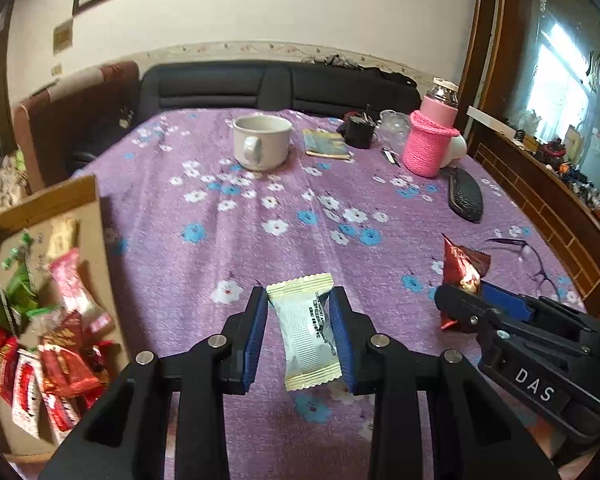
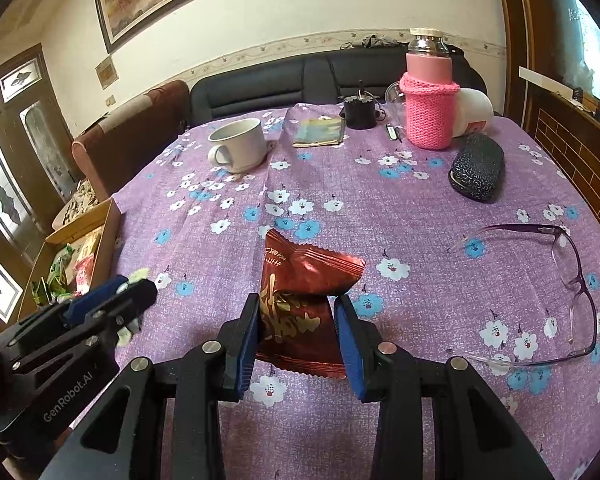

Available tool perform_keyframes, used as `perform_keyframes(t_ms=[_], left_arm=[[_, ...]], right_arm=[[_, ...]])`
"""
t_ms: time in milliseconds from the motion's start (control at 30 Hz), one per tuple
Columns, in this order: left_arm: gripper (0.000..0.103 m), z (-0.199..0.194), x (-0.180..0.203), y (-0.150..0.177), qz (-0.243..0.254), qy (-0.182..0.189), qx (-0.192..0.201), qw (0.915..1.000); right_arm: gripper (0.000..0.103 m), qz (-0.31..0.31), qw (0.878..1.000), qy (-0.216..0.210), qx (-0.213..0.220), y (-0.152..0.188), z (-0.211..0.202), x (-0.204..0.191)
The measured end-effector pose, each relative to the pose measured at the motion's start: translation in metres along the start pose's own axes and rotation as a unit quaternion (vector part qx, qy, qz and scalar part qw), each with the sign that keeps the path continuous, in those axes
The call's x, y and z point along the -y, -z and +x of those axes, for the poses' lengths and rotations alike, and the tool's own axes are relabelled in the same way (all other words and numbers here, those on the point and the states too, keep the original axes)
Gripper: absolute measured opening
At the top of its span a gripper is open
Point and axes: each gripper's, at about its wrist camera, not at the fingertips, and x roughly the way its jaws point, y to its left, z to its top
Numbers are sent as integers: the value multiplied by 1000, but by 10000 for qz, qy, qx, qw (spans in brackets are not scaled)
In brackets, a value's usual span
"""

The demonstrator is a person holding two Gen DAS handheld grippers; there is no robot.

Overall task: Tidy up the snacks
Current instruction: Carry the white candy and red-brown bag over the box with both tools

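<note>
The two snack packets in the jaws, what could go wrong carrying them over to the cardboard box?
1. The left gripper pinches the white snack packet across its soft middle, so it might slide out on the way.
2. The right gripper holds the red snack packet by its lower half; the free top may catch the cardboard box wall.
3. The box lies to the left, so the right gripper's path could bump the left one.

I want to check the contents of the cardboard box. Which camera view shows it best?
The left wrist view shows the cardboard box best: it lies near at the left edge, open, with red, pink and green snack packets visible inside. The right wrist view shows the box smaller and farther away, partly hidden behind the left tool.
</note>
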Motion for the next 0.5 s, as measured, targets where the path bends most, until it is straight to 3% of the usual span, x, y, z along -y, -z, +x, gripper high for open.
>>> perform_keyframes(t_ms=[500], left_arm=[[31, -51, -16, -6, 68, -617, 665, 9959]], right_arm=[[40, -136, 9995, -110, 271, -5, -23, -19]])
